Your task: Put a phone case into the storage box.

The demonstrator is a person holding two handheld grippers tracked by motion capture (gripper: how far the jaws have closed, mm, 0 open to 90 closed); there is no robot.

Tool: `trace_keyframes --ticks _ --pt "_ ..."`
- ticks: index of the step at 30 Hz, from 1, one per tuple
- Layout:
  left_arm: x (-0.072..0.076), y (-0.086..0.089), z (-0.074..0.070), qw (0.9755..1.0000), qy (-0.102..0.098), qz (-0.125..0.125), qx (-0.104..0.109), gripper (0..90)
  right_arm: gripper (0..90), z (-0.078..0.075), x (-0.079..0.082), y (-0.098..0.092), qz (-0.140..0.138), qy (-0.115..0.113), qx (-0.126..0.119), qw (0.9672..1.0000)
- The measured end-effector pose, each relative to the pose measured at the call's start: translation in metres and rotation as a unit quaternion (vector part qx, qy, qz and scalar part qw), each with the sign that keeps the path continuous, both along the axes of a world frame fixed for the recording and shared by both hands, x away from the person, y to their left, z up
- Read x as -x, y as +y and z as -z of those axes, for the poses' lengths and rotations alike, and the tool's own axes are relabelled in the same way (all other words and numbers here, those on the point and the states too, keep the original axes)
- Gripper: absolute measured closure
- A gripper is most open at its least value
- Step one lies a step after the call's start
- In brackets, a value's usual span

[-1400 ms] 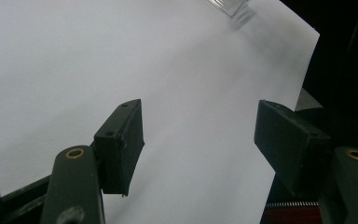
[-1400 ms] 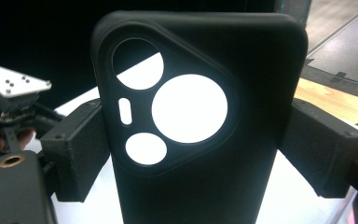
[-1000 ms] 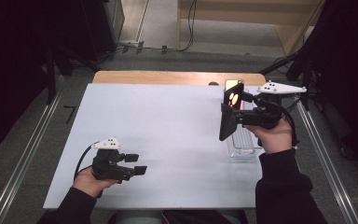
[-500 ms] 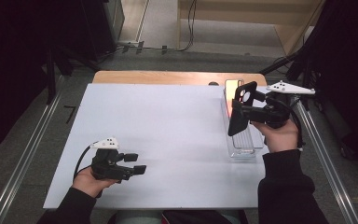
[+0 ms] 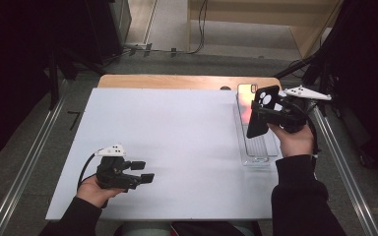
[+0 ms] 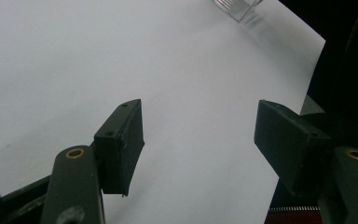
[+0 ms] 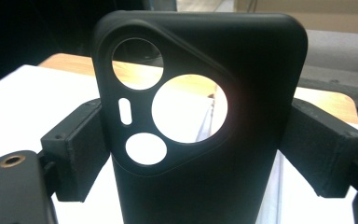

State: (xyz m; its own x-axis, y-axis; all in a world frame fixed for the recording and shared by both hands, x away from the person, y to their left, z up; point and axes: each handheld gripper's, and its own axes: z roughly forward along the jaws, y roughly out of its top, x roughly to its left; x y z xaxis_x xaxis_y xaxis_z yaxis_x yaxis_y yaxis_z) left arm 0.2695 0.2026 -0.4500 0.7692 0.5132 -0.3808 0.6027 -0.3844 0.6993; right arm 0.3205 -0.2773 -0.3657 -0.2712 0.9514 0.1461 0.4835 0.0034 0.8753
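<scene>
Matte black case (image 7: 200, 116), plain, no pattern, just round cutouts showing white and tan through. Clear tray (image 5: 256, 147) with a pinkish-orange glow at the far end. Plain white sheet (image 5: 177, 142) over a light wood table (image 5: 177, 81). Black grippers, brass-coloured screws, grey-white top plates. Black sleeves.
</scene>
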Motion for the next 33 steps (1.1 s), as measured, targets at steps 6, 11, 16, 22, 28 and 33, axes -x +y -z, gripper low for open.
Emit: trace_keyframes --ticks 6,11,16,22,28,33 --pt "0.0 0.001 0.0 1.0 -0.001 -0.001 -0.002 33.1 11.9 0.009 -0.007 -0.005 0.019 0.004 -0.001 0.9998" --pt "-0.001 0.001 0.0 1.0 -0.001 -0.002 -0.002 33.1 11.9 0.018 -0.012 -0.006 0.044 0.002 -0.007 0.999" --pt "0.0 0.001 0.0 1.0 -0.002 -0.002 -0.001 33.1 11.9 0.029 -0.022 -0.003 0.062 -0.002 0.003 0.9981" --pt "-0.001 0.001 0.001 1.0 0.0 -0.003 0.0 33.1 11.9 0.041 -0.037 0.002 0.066 0.01 0.016 0.9976" --pt "-0.001 0.0 0.0 1.0 -0.004 -0.003 0.001 33.1 11.9 0.053 -0.055 0.001 0.074 0.023 0.021 0.9968" --pt "-0.001 -0.001 0.001 1.0 -0.005 0.0 -0.001 33.2 11.9 0.06 -0.07 0.001 0.082 0.032 0.022 0.9959"
